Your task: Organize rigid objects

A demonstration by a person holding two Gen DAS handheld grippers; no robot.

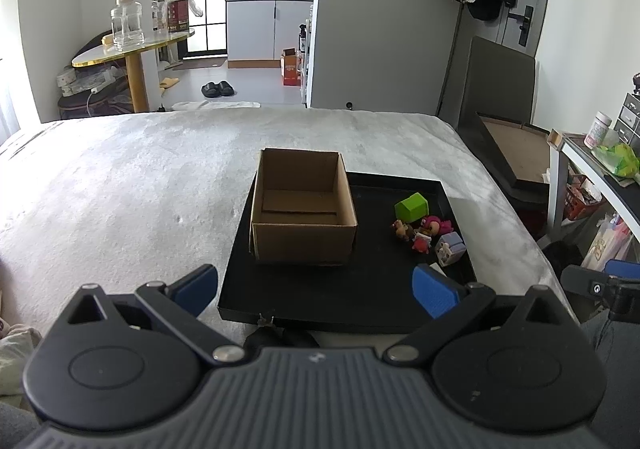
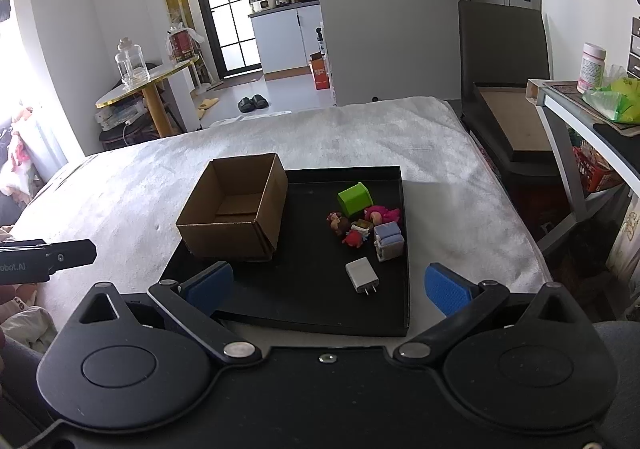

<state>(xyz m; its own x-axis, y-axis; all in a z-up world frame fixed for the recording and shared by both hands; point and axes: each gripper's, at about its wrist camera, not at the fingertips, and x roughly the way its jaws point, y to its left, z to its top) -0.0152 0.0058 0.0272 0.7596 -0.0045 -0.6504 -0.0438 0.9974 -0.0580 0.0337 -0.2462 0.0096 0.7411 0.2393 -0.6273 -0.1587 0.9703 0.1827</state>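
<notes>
A wide plush grey bedspread fills mid-frame, bare toward the left. On it lies a black shallow-rimmed tray; its centre and lower strip lie open. An empty cardboard box stands at the tray's left. Right of it cluster a green block, small figurines and a lilac cube. Only the right view shows the whole white plug adapter. Left gripper and right gripper are spread wide, holding nothing.

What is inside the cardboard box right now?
The box looks empty: only its brown floor with a folded flap shows. The near wall hides the front strip of the floor. The toys and charger lie on the tray.
</notes>
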